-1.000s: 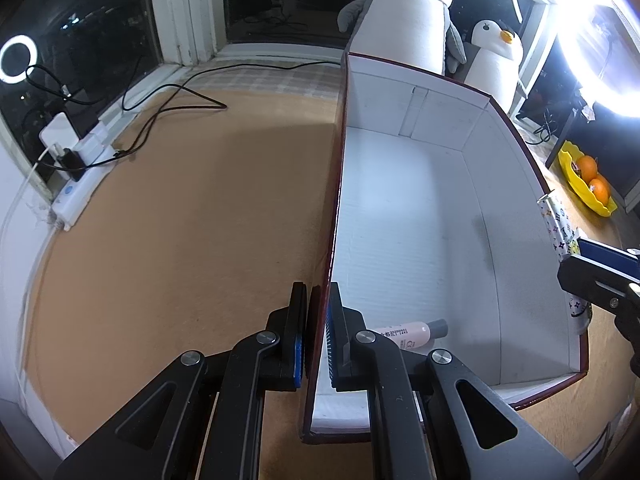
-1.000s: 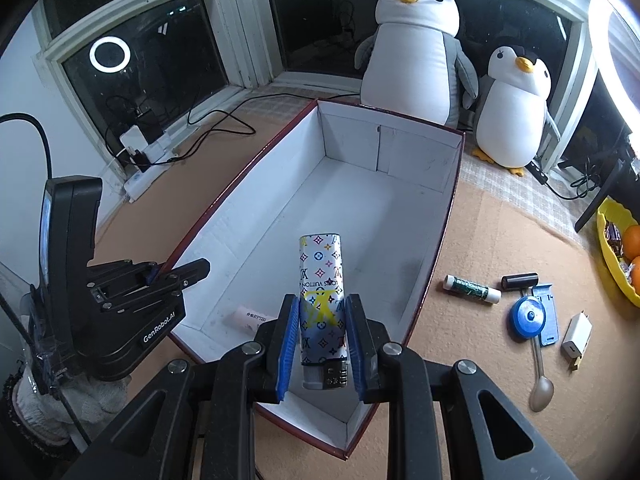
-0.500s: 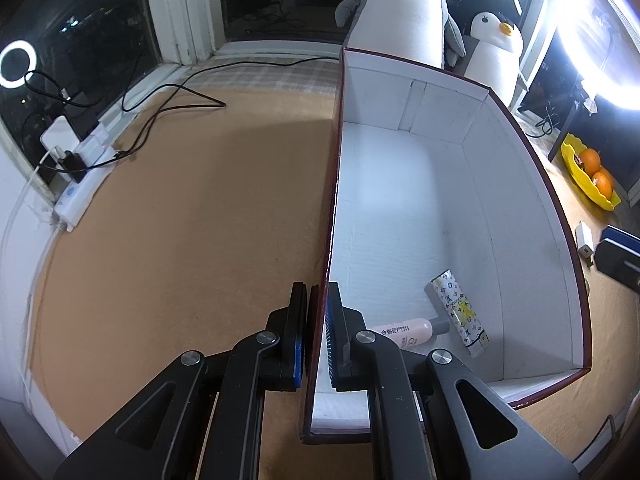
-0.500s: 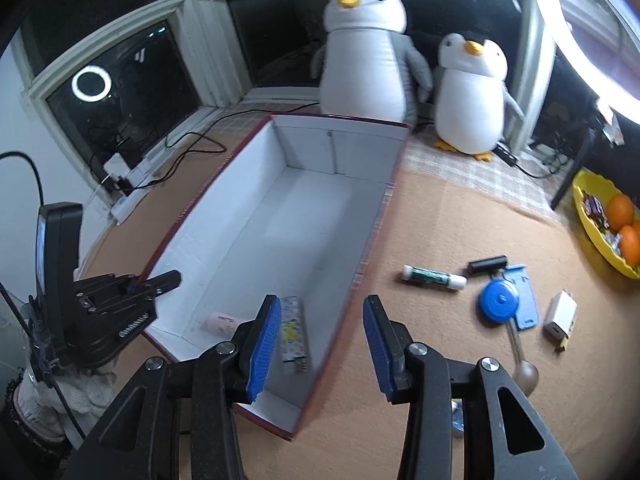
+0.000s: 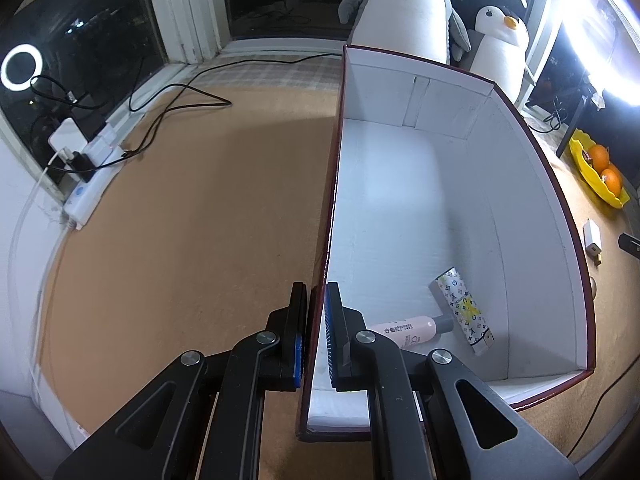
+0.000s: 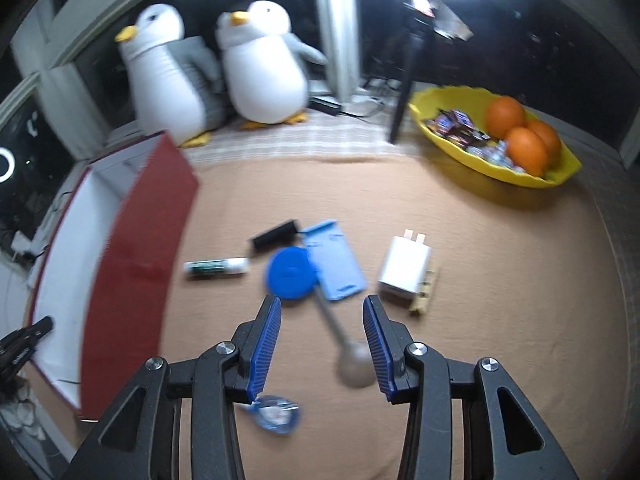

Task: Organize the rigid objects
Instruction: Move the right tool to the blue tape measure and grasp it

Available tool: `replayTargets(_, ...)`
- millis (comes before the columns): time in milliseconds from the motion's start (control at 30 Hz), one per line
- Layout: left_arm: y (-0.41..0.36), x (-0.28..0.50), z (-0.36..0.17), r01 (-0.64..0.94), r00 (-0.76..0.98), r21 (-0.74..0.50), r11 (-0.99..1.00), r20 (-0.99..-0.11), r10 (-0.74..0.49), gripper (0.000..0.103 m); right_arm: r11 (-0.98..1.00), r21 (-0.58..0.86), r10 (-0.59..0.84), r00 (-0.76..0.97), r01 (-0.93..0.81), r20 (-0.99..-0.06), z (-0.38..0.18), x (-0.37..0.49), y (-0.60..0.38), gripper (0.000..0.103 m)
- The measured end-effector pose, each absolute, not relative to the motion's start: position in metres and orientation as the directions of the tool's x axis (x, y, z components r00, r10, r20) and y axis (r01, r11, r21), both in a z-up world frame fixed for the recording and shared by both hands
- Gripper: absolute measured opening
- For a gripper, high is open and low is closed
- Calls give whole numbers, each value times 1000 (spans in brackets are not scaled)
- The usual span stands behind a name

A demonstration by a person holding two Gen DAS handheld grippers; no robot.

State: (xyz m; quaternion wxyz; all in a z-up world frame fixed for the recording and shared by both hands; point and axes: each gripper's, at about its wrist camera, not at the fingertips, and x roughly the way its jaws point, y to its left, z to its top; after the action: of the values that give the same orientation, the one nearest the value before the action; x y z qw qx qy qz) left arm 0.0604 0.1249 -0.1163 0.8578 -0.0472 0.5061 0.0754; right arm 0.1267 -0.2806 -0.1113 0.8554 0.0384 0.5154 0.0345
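Note:
My left gripper (image 5: 316, 300) is shut on the near left wall of the red box with a white inside (image 5: 540, 208). On the box floor lie a patterned lighter (image 5: 464, 310) and a pink bottle (image 5: 404, 330). My right gripper (image 6: 322, 304) is open above the table, right of the box (image 6: 136, 256), holding nothing. Below its fingers lies a metal spoon (image 6: 356, 364). Just beyond are a blue round tape measure (image 6: 290, 276), a light blue card (image 6: 336, 260), a white charger (image 6: 404, 268), a black cylinder (image 6: 274, 234) and a green-and-white tube (image 6: 216, 267).
A yellow bowl (image 6: 440, 136) with oranges and sweets stands at the back right. Two plush penguins (image 6: 260, 68) sit by the window. A wooden clip (image 6: 426, 292) lies beside the charger, a clear blue wrapper (image 6: 276, 412) under the right gripper. Cables and a power strip (image 5: 88, 196) lie left.
The right gripper opened and let the patterned lighter drop into the box, then swung right to above the loose items. The left gripper kept its hold on the box wall.

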Motion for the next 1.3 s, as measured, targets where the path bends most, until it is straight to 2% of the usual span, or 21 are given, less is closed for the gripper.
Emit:
replayTargets(133, 124, 60, -115, -185, 472, 4, 983, -877, 92, 8, 994, 102, 106, 437, -32, -893, -124, 138, -298, 39)
replayTargets(600, 122, 57, -113, -210, 456, 20, 978, -882, 115, 8, 953, 49, 156, 348, -298, -924, -148, 166, -258, 39)
replayTargets(667, 122, 57, -113, -215, 454, 21, 976, -883, 118, 8, 938, 35, 159, 339, -345, -927, -150, 169, -248, 43)
replayTargets(733, 121, 56, -113, -219, 452, 25, 975, -883, 124, 8, 925, 17, 156, 338, -380, -928, -152, 172, -240, 51)
replayTargets(1300, 121, 51, -115, -261, 434, 32, 965, -889, 147, 8, 859, -68, 101, 297, -508, -950, -184, 186, -205, 52)
